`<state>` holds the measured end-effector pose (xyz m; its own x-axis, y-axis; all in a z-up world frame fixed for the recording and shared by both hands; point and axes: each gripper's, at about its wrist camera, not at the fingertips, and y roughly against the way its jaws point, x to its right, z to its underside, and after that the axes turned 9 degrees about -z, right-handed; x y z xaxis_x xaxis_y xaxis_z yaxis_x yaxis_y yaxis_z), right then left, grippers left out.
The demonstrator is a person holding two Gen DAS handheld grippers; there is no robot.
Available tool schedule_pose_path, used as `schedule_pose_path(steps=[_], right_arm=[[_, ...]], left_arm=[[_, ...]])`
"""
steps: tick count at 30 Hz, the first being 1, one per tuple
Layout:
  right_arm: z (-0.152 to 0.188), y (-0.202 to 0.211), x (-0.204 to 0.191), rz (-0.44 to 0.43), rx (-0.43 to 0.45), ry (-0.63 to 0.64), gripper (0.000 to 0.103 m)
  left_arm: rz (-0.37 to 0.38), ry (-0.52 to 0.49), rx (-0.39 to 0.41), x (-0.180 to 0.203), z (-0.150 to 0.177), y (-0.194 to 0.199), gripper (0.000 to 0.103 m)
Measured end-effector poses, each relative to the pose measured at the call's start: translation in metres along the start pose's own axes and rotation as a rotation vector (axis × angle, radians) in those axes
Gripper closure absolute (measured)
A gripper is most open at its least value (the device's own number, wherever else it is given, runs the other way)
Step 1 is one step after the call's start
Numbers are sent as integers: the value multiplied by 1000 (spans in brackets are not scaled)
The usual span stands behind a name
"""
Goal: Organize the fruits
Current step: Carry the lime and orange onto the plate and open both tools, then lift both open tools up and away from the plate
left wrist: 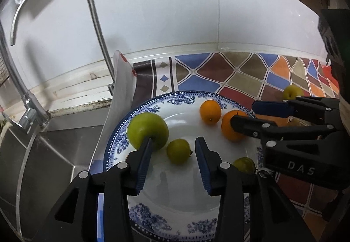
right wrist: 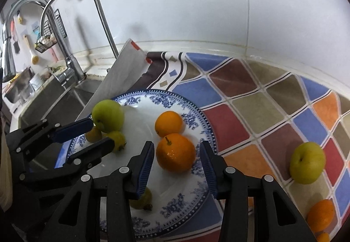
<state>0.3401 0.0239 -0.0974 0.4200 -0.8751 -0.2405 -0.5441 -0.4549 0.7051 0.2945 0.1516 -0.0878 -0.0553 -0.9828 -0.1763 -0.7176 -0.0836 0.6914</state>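
A blue-and-white plate (left wrist: 181, 215) (right wrist: 175, 209) holds a big green apple (left wrist: 147, 130) (right wrist: 107, 115), two oranges (left wrist: 210, 111) (left wrist: 231, 127) (right wrist: 168, 123) (right wrist: 175, 155) and small green fruits (left wrist: 178, 151) (left wrist: 244, 164) (right wrist: 118, 140) (right wrist: 143, 199). My left gripper (left wrist: 174, 151) is open over the plate, around a small green fruit. My right gripper (right wrist: 178, 157) is open with the near orange between its fingers; it also shows in the left wrist view (left wrist: 242, 113). The left gripper shows in the right wrist view (right wrist: 98, 134).
A green apple (right wrist: 307, 165) (left wrist: 292, 92) and an orange (right wrist: 320, 215) lie on the patterned counter mat (right wrist: 251, 99) right of the plate. A sink (left wrist: 43, 154) with a faucet (left wrist: 94, 18) is at the left. A white board (left wrist: 120, 93) leans behind the plate.
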Motion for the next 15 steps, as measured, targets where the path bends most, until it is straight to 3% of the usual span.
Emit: schedule_pose_path(steps=[10, 15], right_arm=[[5, 42, -10, 29, 58, 27, 58], [12, 72, -13, 58, 94, 19, 49]], left_arm=[[-27, 43, 67, -6, -5, 42, 51], [-26, 72, 101, -3, -3, 69, 34]])
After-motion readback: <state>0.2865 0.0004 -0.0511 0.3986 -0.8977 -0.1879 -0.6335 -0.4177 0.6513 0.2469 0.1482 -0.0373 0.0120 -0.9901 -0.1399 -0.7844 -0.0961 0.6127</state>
